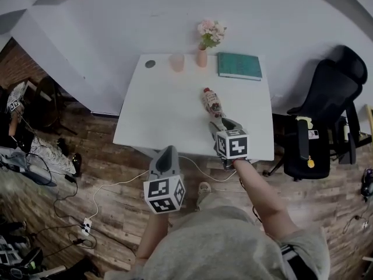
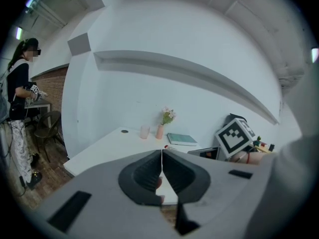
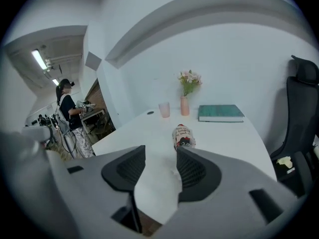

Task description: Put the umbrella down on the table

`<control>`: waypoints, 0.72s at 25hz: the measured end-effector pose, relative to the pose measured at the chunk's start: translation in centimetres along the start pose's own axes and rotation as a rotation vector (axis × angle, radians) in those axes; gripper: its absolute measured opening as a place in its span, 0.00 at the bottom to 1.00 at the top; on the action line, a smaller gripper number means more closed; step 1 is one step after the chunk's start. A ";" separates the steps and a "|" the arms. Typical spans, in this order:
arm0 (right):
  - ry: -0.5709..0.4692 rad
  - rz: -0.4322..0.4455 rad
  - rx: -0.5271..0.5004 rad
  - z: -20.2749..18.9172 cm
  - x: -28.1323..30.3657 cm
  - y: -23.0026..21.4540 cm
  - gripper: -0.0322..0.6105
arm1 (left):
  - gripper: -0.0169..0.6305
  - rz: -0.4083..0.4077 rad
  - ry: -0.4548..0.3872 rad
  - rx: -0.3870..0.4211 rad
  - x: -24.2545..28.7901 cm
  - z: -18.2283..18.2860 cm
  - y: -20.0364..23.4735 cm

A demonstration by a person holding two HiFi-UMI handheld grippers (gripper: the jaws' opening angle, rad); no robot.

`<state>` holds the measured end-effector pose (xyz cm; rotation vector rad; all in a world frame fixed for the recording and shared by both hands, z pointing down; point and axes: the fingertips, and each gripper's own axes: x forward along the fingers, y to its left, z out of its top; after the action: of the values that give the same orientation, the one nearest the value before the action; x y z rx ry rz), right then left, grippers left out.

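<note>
**Resting on the tabletop: the umbrella looks delivered**

And there it is. The short folded umbrella with the white-and-red printed sleeve [image 1: 213, 102] lies on its side on the white rectangular table [image 1: 152, 112], right of centre, its length running away from the person. Nothing touches it.

By my reading, the job is as good as done: the umbrella is down and free of both tools. All that seems left is to draw the hands clear.

Now the hands. The right gripper [image 3: 160, 154] is held out over the near edge of the table on an extended forearm. It is angled forward and down, with its tips just short of the umbrella's near end. Its jaws stand fairly wide apart, with only bare tabletop showing through the gap and nothing gripped.

The left gripper [image 1: 166, 154] sits nearer the body, off the table's near edge and above the wooden floor, aimed towards the table. Its jaws are pressed together with nothing between them.

Along the far edge, the pink cup [image 1: 177, 62], the pink vase of flowers [image 1: 202, 56] and the teal book [image 1: 239, 66] stand well apart from the umbrella.
</note>
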<state>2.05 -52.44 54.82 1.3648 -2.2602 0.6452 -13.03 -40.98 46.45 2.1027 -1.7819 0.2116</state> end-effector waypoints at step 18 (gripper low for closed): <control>-0.209 -0.001 0.010 -4.1 -15.8 9.2 0.05 | 0.04 -0.042 -0.042 0.022 -11.6 -3.1 -0.9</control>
<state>1.05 -35.19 47.56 1.5001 -2.4202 0.5351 -13.97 -29.07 45.10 2.1730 -1.7642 0.1774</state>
